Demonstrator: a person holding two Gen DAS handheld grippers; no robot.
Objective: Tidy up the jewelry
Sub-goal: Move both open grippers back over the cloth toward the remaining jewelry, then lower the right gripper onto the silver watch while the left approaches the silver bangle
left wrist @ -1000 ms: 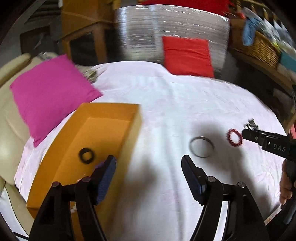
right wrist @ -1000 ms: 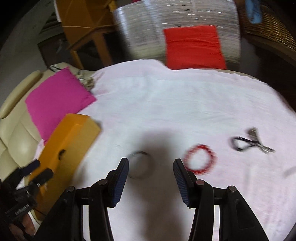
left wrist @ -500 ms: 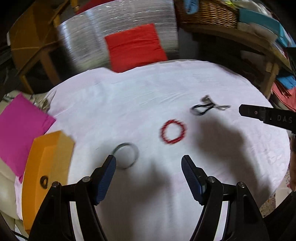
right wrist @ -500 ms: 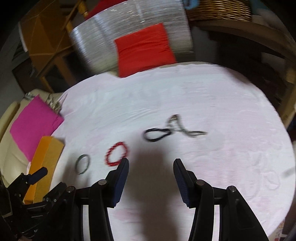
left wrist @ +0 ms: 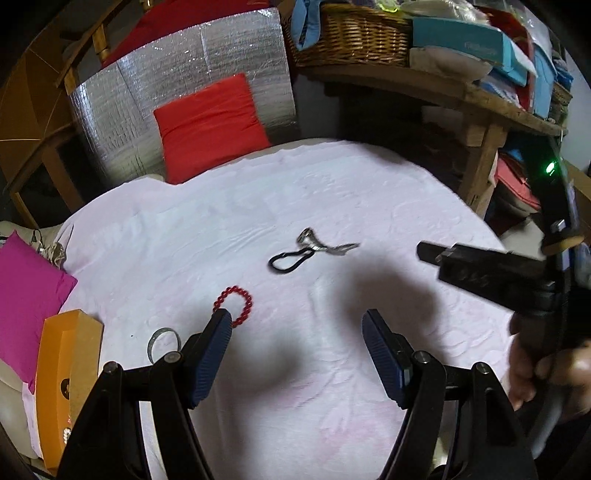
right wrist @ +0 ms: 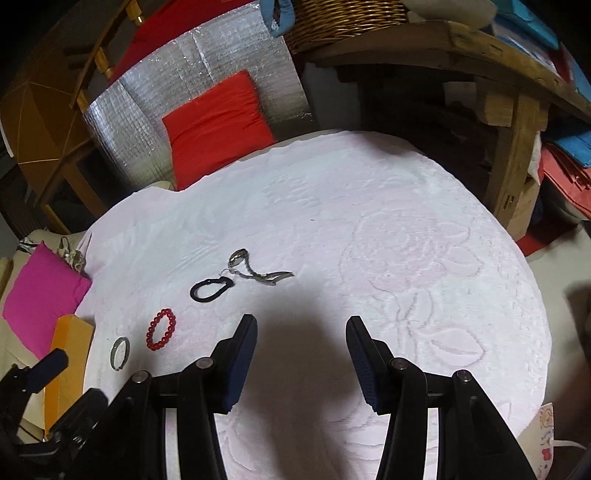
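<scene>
On the white embossed cloth lie a red bead bracelet, a thin metal bangle, a black loop bracelet and a silver watch. An orange box stands at the cloth's left edge. My left gripper hovers open and empty, just right of the red bracelet. My right gripper is open and empty above bare cloth, to the right of and nearer than the jewelry. It also shows in the left wrist view, held by a hand.
A magenta cushion lies left of the box. A red cushion leans on a silver foil panel behind the cloth. A wooden shelf with a wicker basket stands at the back right.
Both grippers swung to the right across the cloth, so the box and jewelry slid toward the left of both views. The watch and black loop came into the left wrist view. Jaw widths are unchanged.
</scene>
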